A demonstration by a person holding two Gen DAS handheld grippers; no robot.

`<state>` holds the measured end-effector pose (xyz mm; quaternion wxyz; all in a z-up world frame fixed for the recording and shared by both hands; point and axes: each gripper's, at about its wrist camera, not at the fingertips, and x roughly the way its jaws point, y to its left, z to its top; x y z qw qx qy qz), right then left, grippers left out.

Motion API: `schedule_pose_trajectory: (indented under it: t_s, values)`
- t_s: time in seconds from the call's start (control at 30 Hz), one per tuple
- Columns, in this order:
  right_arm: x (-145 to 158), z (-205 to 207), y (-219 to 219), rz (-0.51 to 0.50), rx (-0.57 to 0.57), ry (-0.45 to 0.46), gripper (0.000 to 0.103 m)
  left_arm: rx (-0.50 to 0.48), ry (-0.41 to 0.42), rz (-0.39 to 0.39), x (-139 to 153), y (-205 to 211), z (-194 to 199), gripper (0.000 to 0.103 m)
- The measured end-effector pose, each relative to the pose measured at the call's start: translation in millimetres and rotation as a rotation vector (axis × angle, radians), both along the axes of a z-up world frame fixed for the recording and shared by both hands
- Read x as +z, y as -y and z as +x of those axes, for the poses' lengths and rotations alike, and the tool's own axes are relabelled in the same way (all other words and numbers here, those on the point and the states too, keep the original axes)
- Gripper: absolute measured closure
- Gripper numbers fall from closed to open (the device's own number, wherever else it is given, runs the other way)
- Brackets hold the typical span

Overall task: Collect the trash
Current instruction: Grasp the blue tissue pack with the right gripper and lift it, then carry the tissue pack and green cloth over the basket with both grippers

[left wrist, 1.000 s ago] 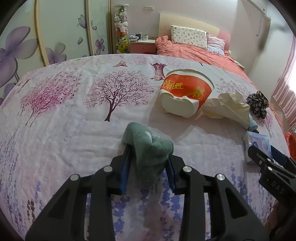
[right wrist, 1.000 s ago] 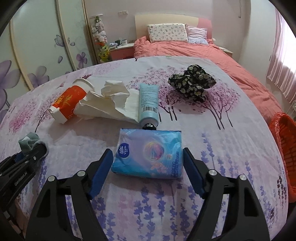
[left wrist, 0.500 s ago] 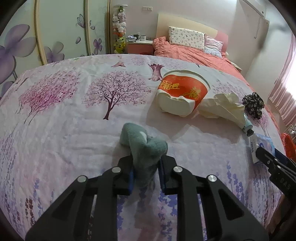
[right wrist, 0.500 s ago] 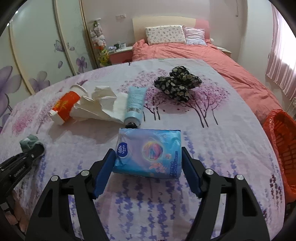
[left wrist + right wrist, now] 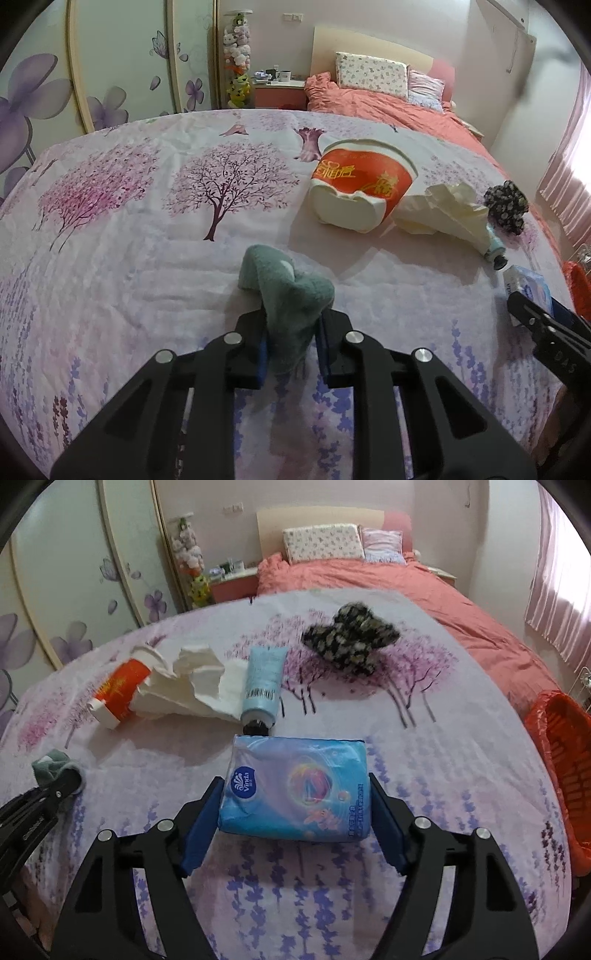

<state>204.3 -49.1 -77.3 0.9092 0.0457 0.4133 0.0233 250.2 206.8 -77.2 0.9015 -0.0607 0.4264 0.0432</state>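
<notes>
My left gripper [image 5: 291,325] is shut on a green fuzzy sock [image 5: 288,284], which stands bunched up between the pads on the flowered bedspread [image 5: 147,258]. My right gripper [image 5: 295,794] holds a blue tissue pack [image 5: 291,775] across its width; the jaws are easing open a little while the pads still press its sides. Beyond lie a tipped red-and-white paper cup [image 5: 362,184], crumpled white paper [image 5: 443,210] and a light-blue tube [image 5: 264,679]. The sock [image 5: 51,766] also shows at the left of the right wrist view.
A black floral cloth [image 5: 351,638] lies further back on the bedspread. An orange basket [image 5: 565,760] stands off the bed's right edge. Pillows [image 5: 321,542] and a coral quilt [image 5: 369,579] are at the head, wardrobe doors [image 5: 122,62] to the left.
The left jaws have closed tighter on the green sock. The right gripper has shifted slightly with the tissue pack between its pads, and the basket has come further into view.
</notes>
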Motion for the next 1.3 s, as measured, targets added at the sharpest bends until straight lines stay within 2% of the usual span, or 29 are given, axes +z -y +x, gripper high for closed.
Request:
schedule_pose_trajectory:
  t_s: [0.27,0.5,0.87,1.3]
  values:
    - [35,-21,18,0.010,0.014,0.113,0.029,-0.030,0.081,-0.004,38,16,-12,0.082]
    - [62,-47,47,0.043,0.000,0.203,0.029,-0.110,0.151,-0.021,74,54,-26,0.082]
    - [87,-80,108,0.062,-0.080,0.305,0.029,-0.324,0.221,-0.090,113,145,-41,0.082]
    - [98,-100,193,0.048,-0.247,0.370,0.029,-0.587,0.250,-0.142,125,273,-45,0.082]
